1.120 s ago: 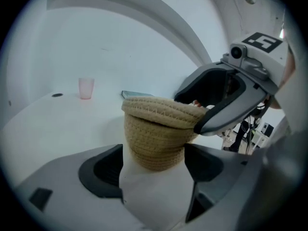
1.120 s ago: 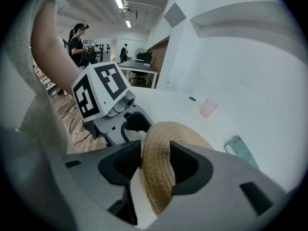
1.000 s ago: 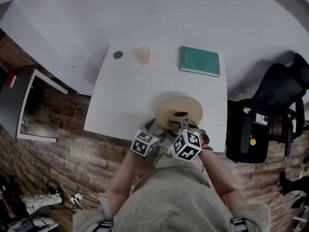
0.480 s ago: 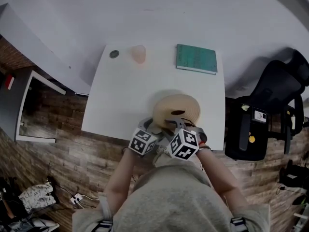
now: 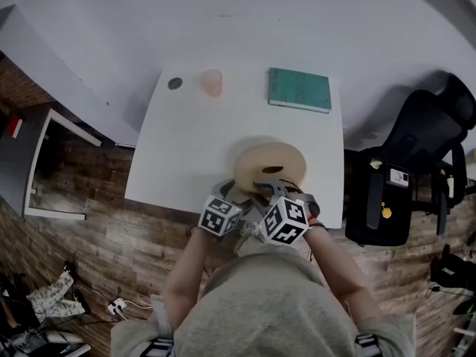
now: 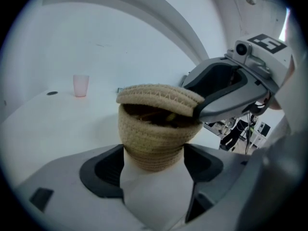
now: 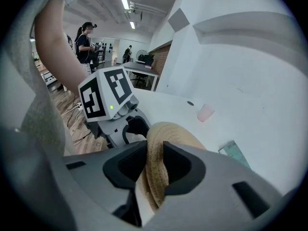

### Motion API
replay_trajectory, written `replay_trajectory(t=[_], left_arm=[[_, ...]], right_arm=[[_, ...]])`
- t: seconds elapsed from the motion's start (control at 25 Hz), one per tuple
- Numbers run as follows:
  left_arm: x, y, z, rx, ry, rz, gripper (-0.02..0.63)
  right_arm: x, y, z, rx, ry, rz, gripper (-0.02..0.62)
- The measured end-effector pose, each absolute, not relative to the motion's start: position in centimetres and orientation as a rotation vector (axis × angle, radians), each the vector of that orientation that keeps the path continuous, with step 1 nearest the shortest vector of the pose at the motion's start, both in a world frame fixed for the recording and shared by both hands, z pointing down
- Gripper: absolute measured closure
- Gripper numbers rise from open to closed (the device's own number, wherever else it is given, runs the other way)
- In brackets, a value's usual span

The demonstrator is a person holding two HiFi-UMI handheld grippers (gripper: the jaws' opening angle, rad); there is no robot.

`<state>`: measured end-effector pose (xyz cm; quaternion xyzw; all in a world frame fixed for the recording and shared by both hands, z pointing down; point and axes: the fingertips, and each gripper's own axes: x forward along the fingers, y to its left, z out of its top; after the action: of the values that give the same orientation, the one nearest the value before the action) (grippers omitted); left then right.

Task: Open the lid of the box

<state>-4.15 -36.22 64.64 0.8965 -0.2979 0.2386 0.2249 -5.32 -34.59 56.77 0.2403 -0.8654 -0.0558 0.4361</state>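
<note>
A round woven box stands on the white table near its front edge. My left gripper is shut on the box's body, one pad pressed on each side of it. The woven lid is tilted up on the right side, and a dark gap shows beneath it. My right gripper has the lid's rim between its pads. Its jaws are closing, and both pads touch the rim. In the left gripper view the right gripper holds the lid from the right.
At the table's far edge are a pink cup, a small dark disc and a green book. A black office chair stands to the right of the table. People stand far off in the room.
The right gripper has settled onto the near rim of the lid. Both grippers stay at the box, and the view has shifted slightly.
</note>
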Motion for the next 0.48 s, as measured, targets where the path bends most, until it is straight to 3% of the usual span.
replay_trajectory(t=[0.48], left_arm=[[-5.1,-36.1,64.1,2.438,-0.903,0.657,0.244]], right_arm=[[-4.3,-35.2,53.3,0.735,-2.212,-0.180,0.511]])
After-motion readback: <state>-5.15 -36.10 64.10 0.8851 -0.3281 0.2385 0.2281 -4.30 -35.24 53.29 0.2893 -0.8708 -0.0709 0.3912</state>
